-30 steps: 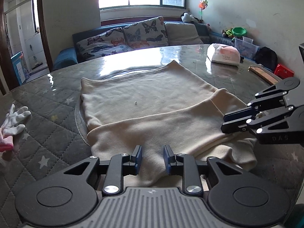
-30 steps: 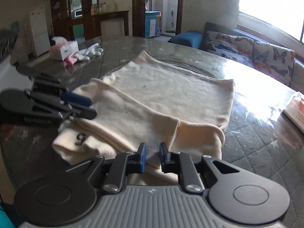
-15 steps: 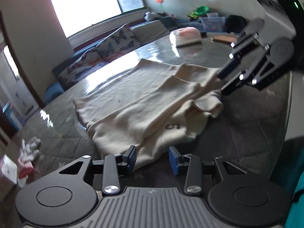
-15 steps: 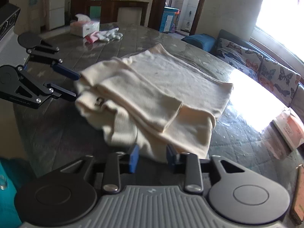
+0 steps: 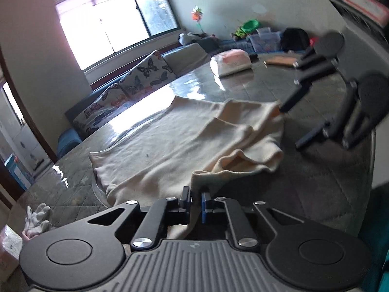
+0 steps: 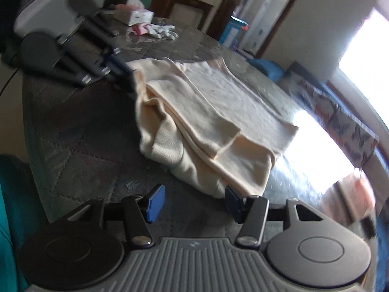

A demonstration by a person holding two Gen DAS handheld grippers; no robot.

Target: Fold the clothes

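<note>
A cream garment (image 5: 170, 146) lies partly folded on the round table (image 5: 316, 182), with its sleeves laid over the body. My left gripper (image 5: 195, 203) is shut on the garment's near edge, and cloth runs down between its blue pads. The right wrist view shows the same garment (image 6: 206, 121) with the left gripper (image 6: 126, 73) pinching its far left corner. My right gripper (image 6: 194, 202) stands wide open just short of the garment's near edge, nothing between its fingers. From the left wrist view the right gripper (image 5: 290, 126) sits open by the cloth's right corner.
A white and pink pack (image 5: 229, 62) and a wooden board (image 5: 279, 60) lie at the table's far side. White gloves (image 6: 163, 30) and a tissue box (image 6: 137, 15) sit near another edge. A sofa with butterfly cushions (image 5: 145, 73) stands behind the table.
The left gripper has closed on the garment's edge and lifted it slightly. The right gripper has opened wide and now sits at the cloth's near corner. Both cameras have swung round.
</note>
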